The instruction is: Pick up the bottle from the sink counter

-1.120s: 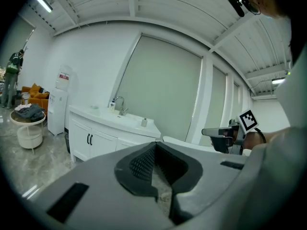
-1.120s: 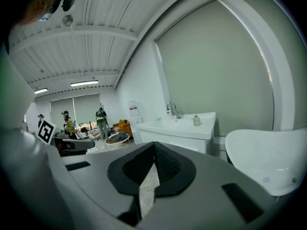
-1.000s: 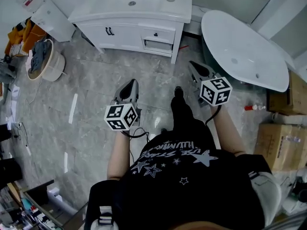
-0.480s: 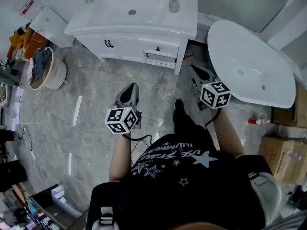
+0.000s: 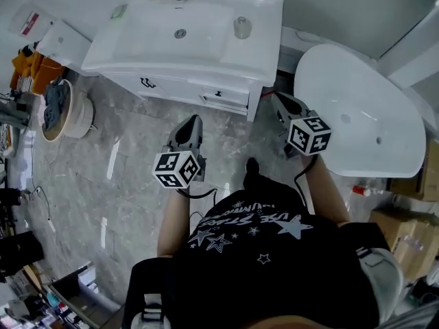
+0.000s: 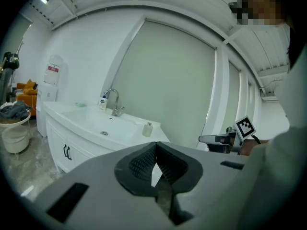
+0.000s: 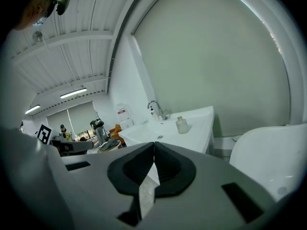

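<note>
Both grippers hang mid-frame above the grey floor, short of the vanity. The left gripper (image 5: 193, 125) has its jaws pressed together on nothing, and the right gripper (image 5: 280, 101) is closed and empty too. The small pale bottle (image 5: 241, 27) stands upright at upper centre, on the white sink counter (image 5: 269, 5) right of the basin, well apart from both grippers, with a white bathtub (image 5: 357, 108) at the right.

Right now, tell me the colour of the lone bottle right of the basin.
The bottle is pale off-white, slightly translucent; the head view shows it best.
</note>
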Demonstrator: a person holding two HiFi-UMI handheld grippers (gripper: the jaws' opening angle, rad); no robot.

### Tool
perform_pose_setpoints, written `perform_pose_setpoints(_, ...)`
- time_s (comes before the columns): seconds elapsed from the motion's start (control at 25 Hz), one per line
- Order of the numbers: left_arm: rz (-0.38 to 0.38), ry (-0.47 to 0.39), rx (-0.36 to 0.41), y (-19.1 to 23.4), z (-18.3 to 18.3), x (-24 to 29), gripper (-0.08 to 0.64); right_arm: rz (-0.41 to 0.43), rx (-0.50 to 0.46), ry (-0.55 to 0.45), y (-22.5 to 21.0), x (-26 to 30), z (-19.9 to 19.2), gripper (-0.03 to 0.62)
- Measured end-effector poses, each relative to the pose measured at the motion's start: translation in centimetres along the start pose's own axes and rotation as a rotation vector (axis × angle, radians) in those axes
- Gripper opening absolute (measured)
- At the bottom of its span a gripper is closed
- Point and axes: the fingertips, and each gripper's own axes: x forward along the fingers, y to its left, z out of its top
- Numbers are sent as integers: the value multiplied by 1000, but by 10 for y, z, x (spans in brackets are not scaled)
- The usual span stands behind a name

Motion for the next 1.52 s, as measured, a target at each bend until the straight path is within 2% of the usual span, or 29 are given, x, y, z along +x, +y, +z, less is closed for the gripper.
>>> perform_pose_setpoints(0.36, -14, 5, 21, -13, 26, 83, 8, 6, 21, -24, -64, 31, 38, 6)
perform_pose_setpoints(0.72, -16, 42, 23, -1, 30, 117, 8, -18, 56, -3, -85, 45, 34, 6)
perform_pose_setpoints(1.08, -116, 91, 27, 24, 45, 198, 9, -109, 68, -9, -123, 84, 54, 6)
perform_pose_setpoints(1.28, -226, 137, 40, 34, 55, 255, 13, -172, 91, -16, -155, 115, 70, 8)
perform_pose_setpoints(1.32, -261, 154, 33, 36, 55, 266, 47, -186, 99, -15, -160, 122, 72, 6)
perform_pose_setpoints(1.4, -316, 188, 37, 38, 53, 288, 177, -207, 105, -14, -170, 137, 78, 6)
perform_pose_setpoints(1.52, -340, 212, 107, 42, 49, 318, 289, -228, 106, -14, -183, 156, 87, 6)
